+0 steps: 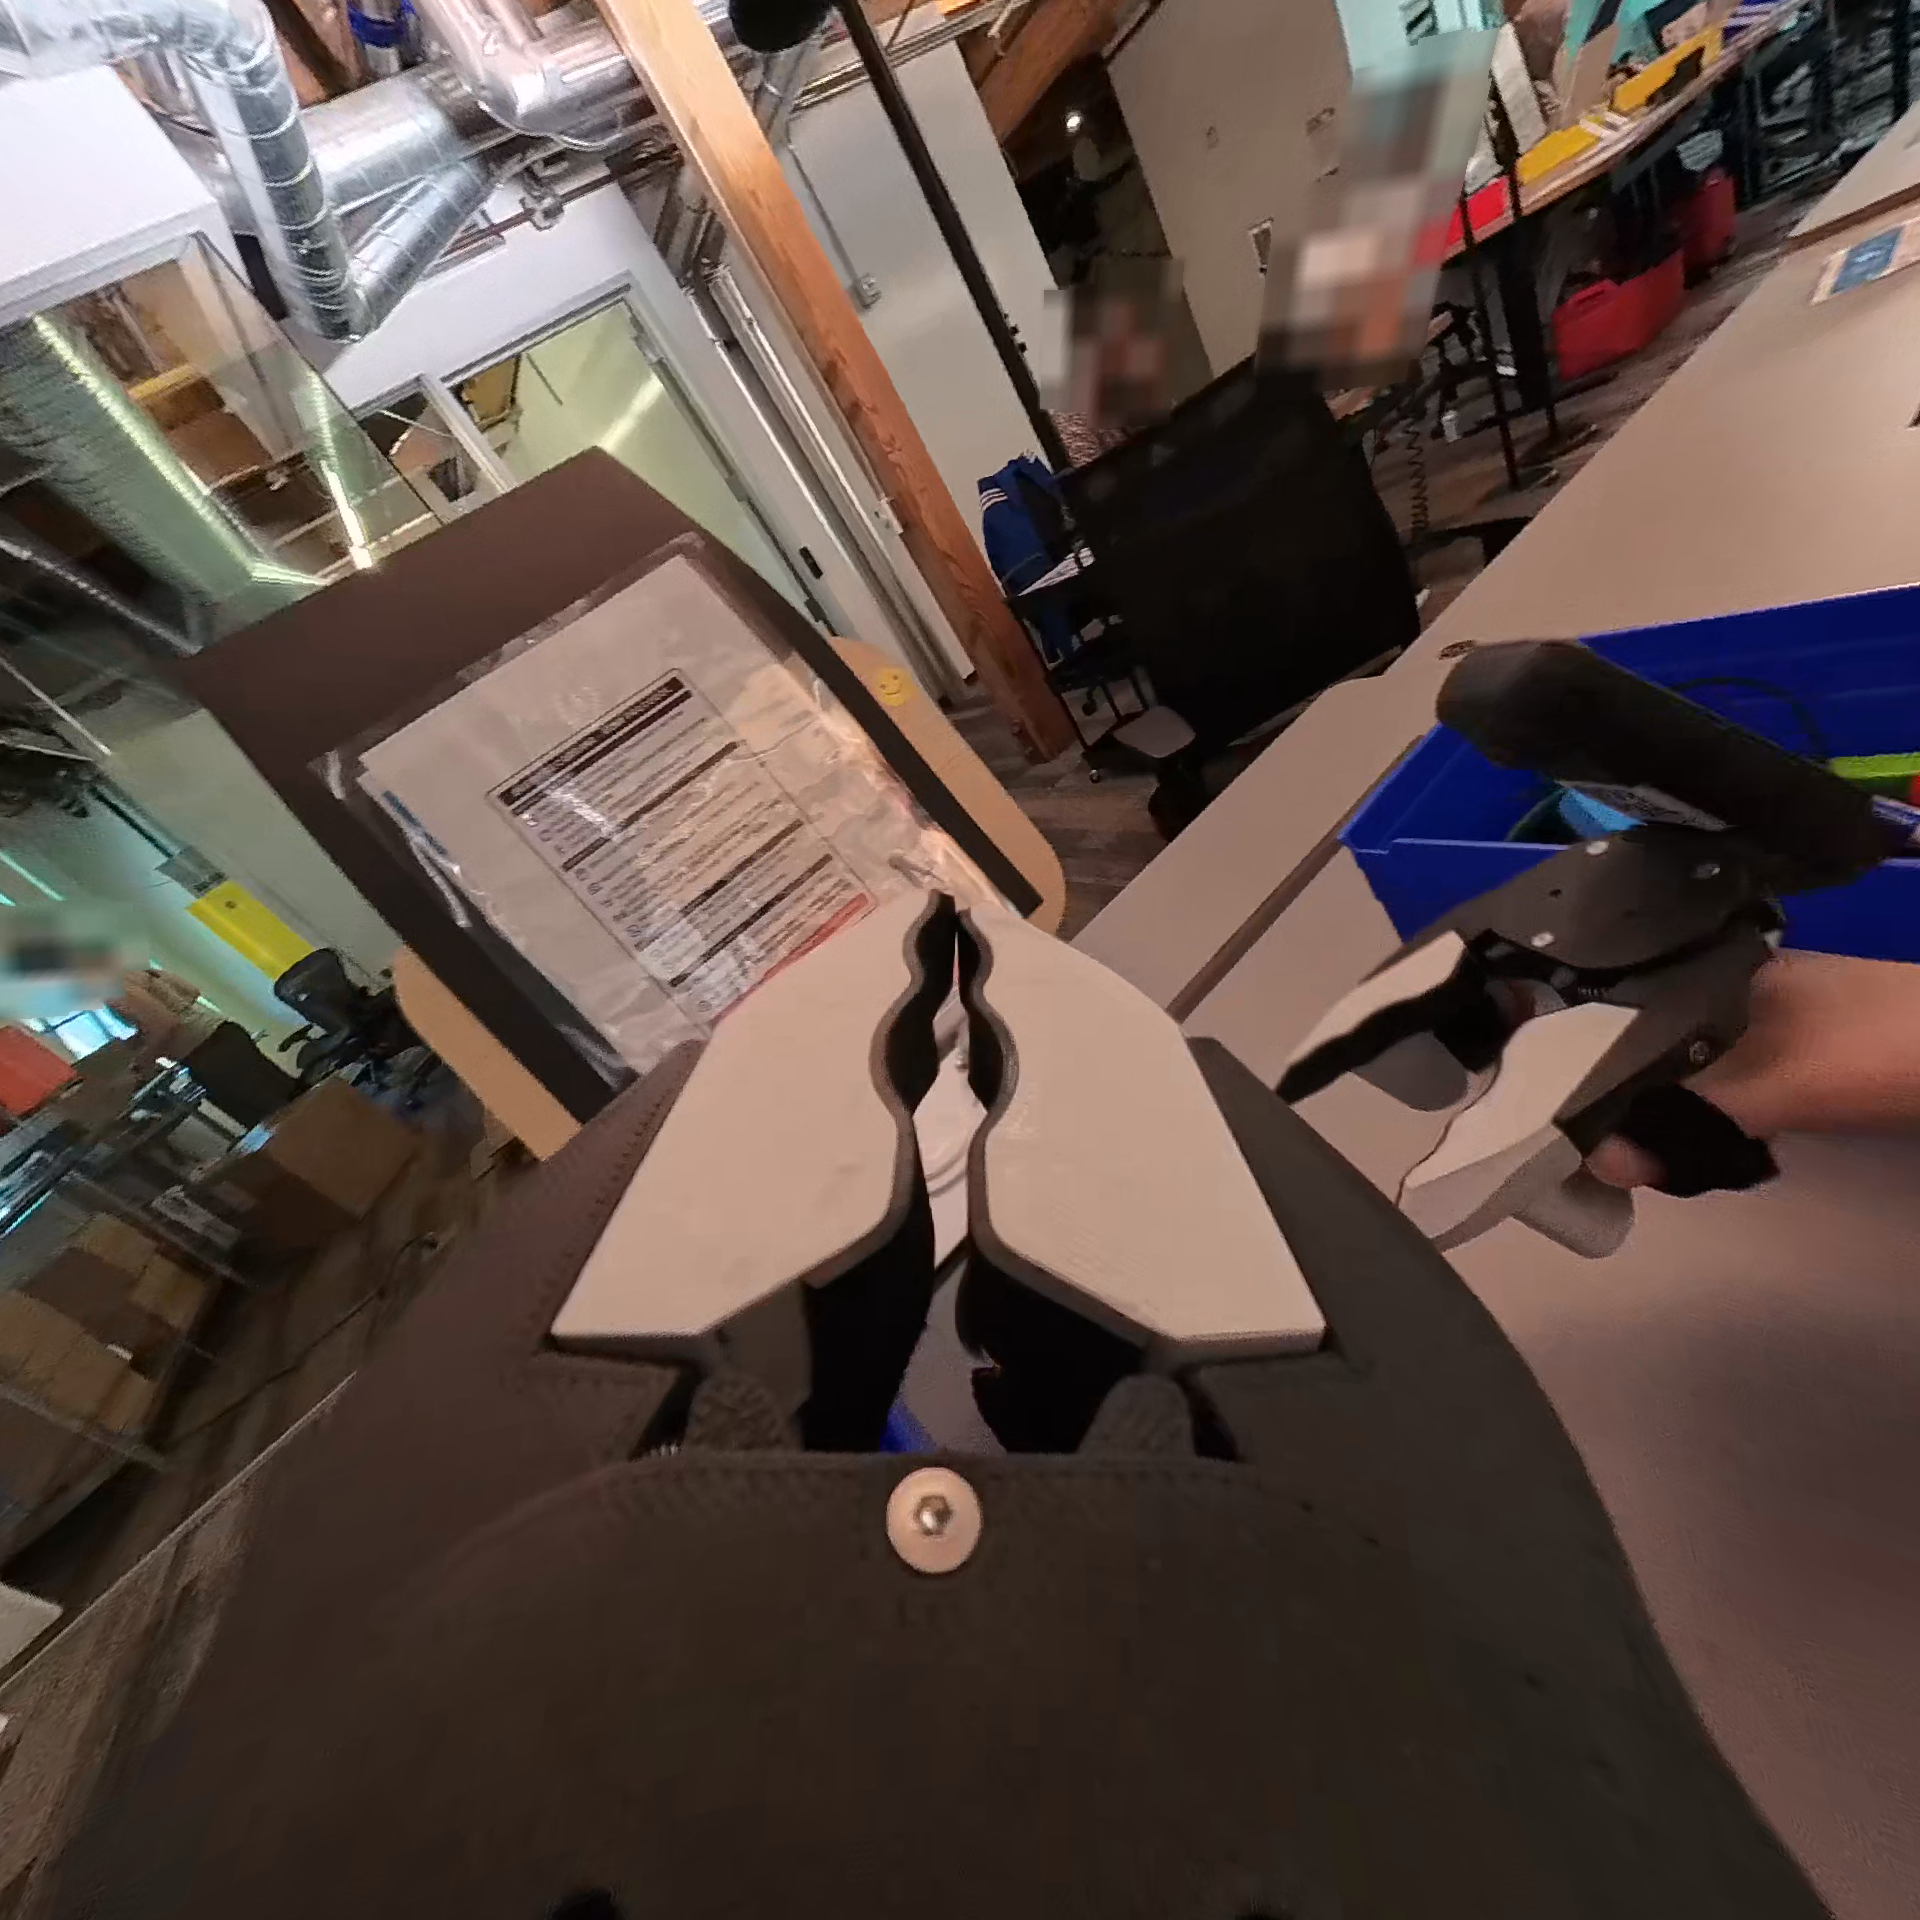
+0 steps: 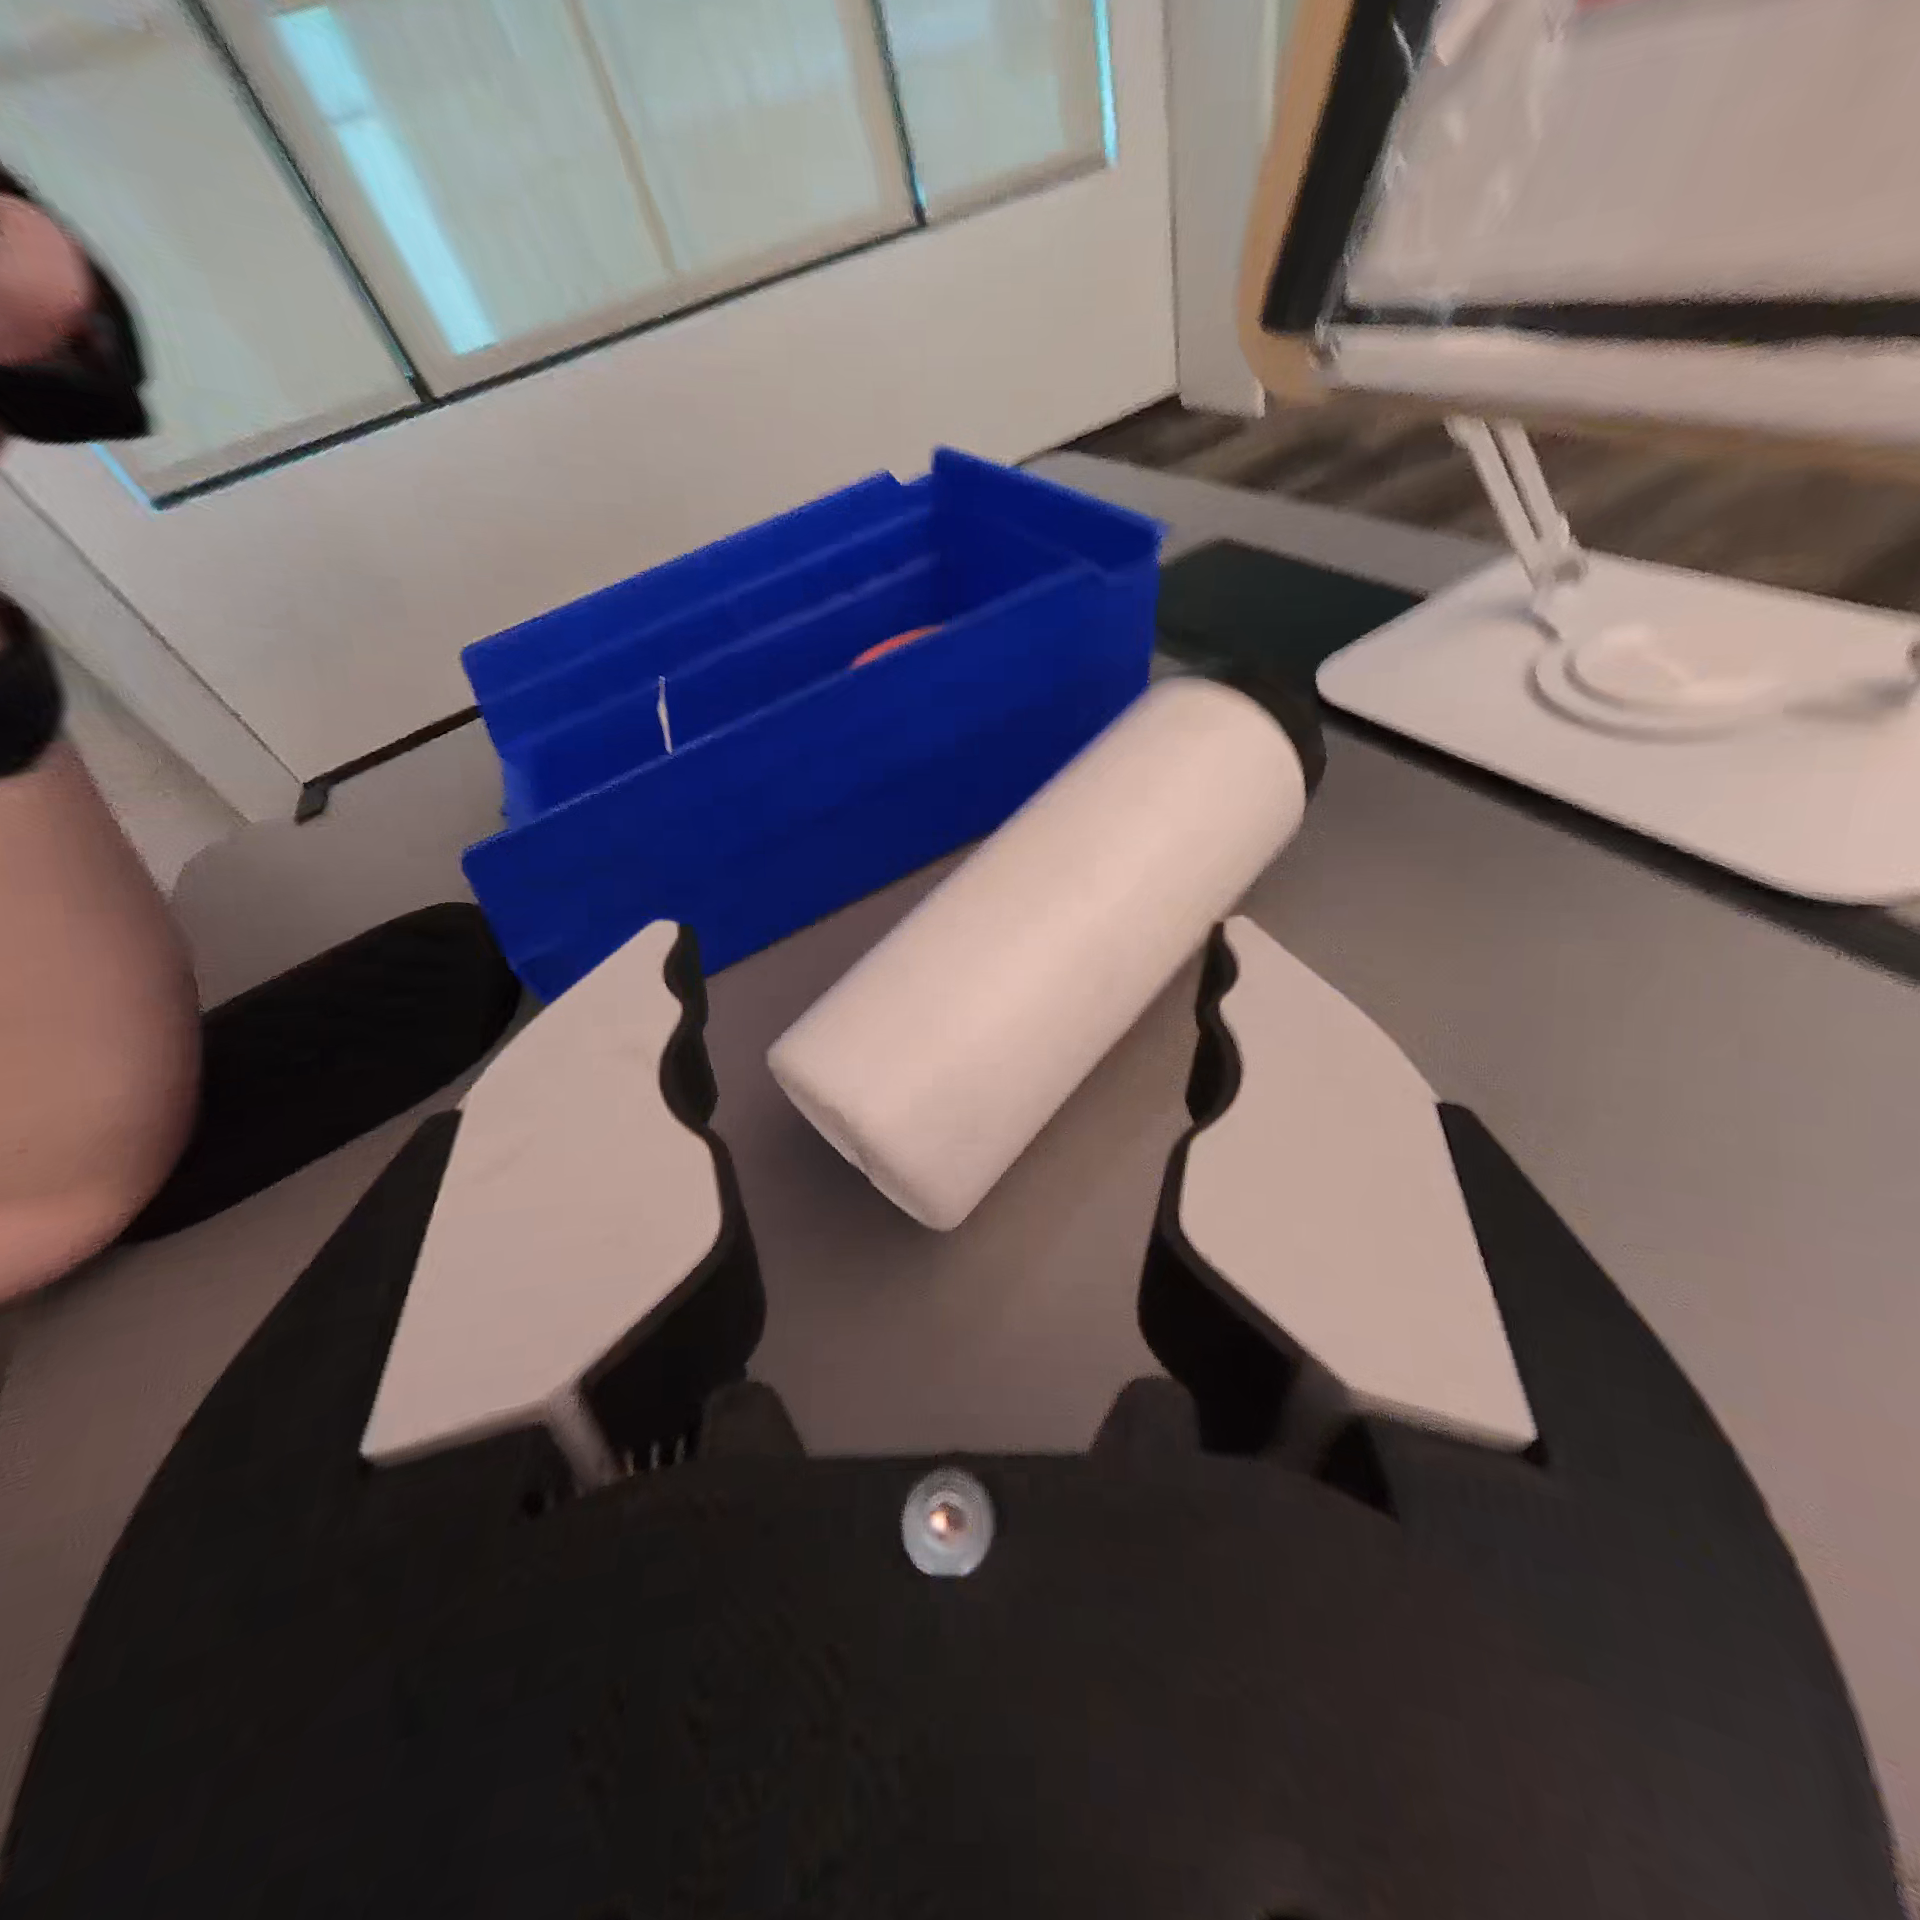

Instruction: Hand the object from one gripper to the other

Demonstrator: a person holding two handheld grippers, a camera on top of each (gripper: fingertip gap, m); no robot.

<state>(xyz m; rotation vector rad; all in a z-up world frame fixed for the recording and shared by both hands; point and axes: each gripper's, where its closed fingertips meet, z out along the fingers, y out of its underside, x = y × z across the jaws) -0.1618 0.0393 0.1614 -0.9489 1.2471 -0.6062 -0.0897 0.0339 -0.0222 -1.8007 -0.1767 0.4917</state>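
**A:** Where was the roll when you paused?

**B:** The white roll (image 2: 1039,956) lay on its side on the grey table (image 2: 1558,1195), just in front of the blue bin (image 2: 810,831), maybe touching it at the far end. It sat slantwise, near end toward me, a dark cap at the far end. Nothing held it.

**A:** And your right gripper?

**B:** I had the right gripper (image 2: 951,997) low over the table with its fingers wide. The roll's near half lay between them, but neither one touched it as far as I could see. The view was a bit smeared, so I wouldn't swear to the last gap.

**A:** The left?

**B:** The left gripper (image 1: 956,925) was up in the air, pointing off toward a screen on a stand (image 1: 644,790), fingers nearly together with only a thin slit at the tips and nothing between them. From its camera I could see the right gripper (image 1: 1351,1049) off to the side near the bin (image 1: 1558,883), a hand (image 1: 1766,1070) on its grip.

**A:** So which step?

**B:** I'd call it the first pick, not yet made. The handover itself hadn't begun.

**A:** What did the next move need?

**B:** In my judgement, closing the right fingers across the roll, which lay askew to them, so turning the wrist first would square the grip. Gripping near one end would leave the other end free for the left, which had to open wide.
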